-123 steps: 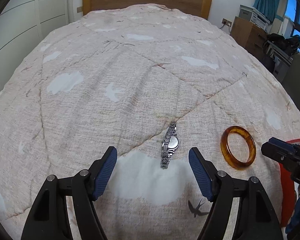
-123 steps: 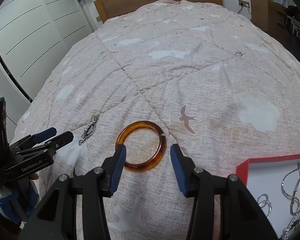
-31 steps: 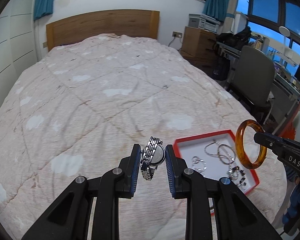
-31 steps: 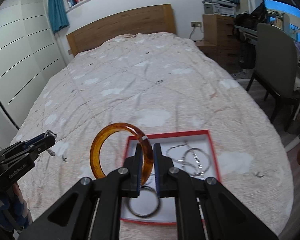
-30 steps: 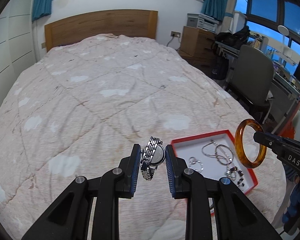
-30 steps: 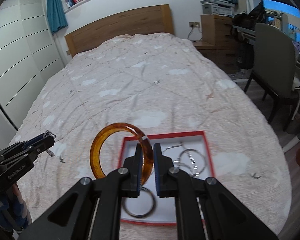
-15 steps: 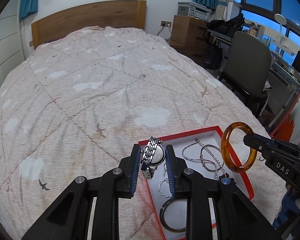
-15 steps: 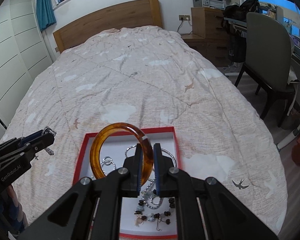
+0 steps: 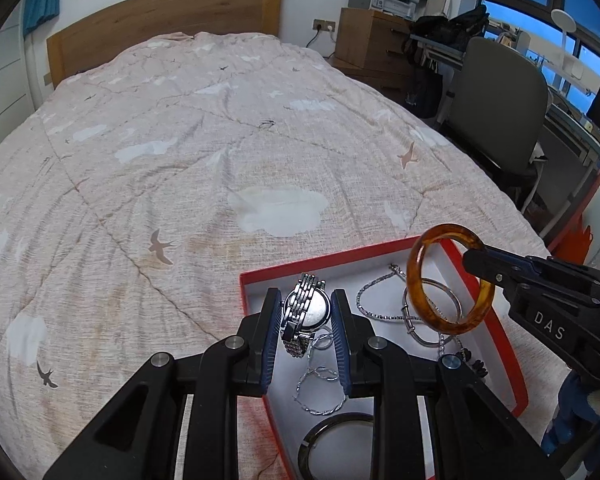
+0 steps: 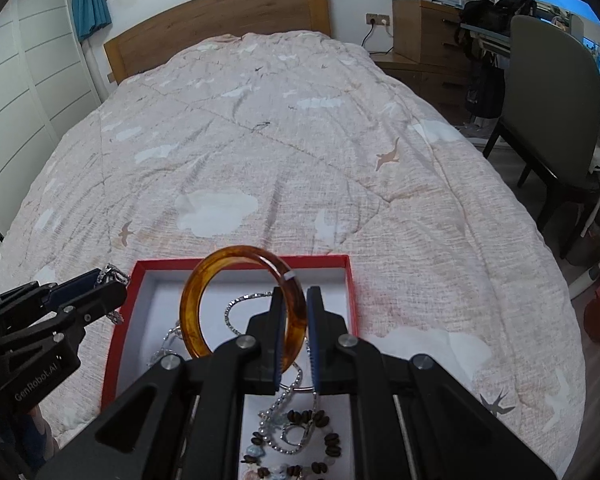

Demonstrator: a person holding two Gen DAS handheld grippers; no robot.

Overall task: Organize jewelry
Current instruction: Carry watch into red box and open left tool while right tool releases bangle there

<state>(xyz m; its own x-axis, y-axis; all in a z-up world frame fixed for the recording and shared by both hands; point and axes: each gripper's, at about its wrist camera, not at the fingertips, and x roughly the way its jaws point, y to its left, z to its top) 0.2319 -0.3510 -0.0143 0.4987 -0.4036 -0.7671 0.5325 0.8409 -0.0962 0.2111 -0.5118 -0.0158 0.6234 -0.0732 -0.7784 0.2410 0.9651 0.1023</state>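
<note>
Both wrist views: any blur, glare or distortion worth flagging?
Left wrist: strong fisheye bend with dark corners, watch sharp, blue window light at right. Right wrist: same bend, amber bangle sharp with mild shine, no motion blur.

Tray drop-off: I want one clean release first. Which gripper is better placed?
Probably right: its bangle hangs over the tray middle. The left gripper holds the watch near the tray's corner.

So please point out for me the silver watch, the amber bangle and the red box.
silver watch (image 9: 306, 312): left wrist view, on its round case.
amber bangle (image 10: 192, 312): right wrist view, on its left arc.
red box (image 10: 240, 260): right wrist view, on its far rim.
</note>
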